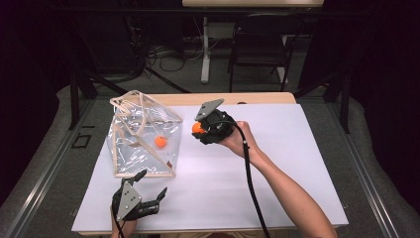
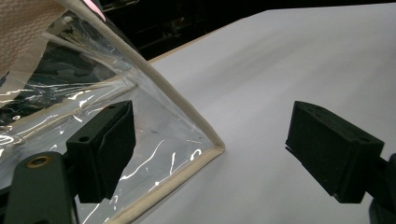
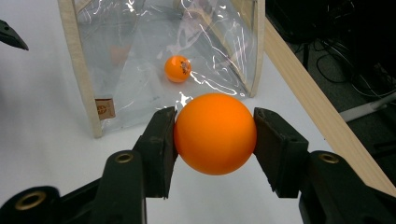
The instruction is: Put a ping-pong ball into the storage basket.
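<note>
Right gripper (image 1: 202, 130) pinching ball, bag just to its left

Right gripper's jaws clamp a smooth orange plastic ball (image 3: 215, 133) from both sides, held above the white counter (image 1: 277, 163); the clear plastic bag with cream fabric trim (image 1: 143, 134) sits just left of it in the high view, dead ahead in the right gripper view, a second small orange ball (image 1: 160, 141) already inside; bag opening looks to face up, so I'd judge the held ball must travel left and over the top rim; left gripper (image 1: 148, 191) hovers at the bag's near corner, jaws spread, nothing between them; it's the nearer hand to steady the bag.
</note>
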Available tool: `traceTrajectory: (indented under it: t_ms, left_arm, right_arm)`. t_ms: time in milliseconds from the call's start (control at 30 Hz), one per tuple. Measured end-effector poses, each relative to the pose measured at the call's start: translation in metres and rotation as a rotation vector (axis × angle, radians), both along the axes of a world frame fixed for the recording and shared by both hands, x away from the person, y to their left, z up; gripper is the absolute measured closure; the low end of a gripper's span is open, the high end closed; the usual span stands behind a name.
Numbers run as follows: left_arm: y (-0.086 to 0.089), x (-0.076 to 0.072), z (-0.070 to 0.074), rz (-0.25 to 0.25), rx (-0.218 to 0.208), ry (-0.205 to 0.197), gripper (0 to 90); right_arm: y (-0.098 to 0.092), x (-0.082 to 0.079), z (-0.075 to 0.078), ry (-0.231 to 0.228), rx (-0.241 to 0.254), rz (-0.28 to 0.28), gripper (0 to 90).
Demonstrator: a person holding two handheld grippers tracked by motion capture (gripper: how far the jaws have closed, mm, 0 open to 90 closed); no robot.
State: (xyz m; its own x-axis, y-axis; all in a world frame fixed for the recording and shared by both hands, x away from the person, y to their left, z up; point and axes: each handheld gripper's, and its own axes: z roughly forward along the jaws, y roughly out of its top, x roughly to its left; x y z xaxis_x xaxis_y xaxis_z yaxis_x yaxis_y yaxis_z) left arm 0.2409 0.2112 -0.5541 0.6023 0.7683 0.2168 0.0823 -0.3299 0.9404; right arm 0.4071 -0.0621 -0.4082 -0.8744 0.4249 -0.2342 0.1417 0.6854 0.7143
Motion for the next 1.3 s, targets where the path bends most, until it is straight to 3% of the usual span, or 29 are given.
traceTrajectory:
  t_ms: [1300]
  left_arm:
    - [0.001, 0.000, 0.000, 0.001, -0.002, -0.002, 15.6]
  right_arm:
    - [0.026, 0.008, 0.020, -0.022, -0.012, 0.036, 50.7]
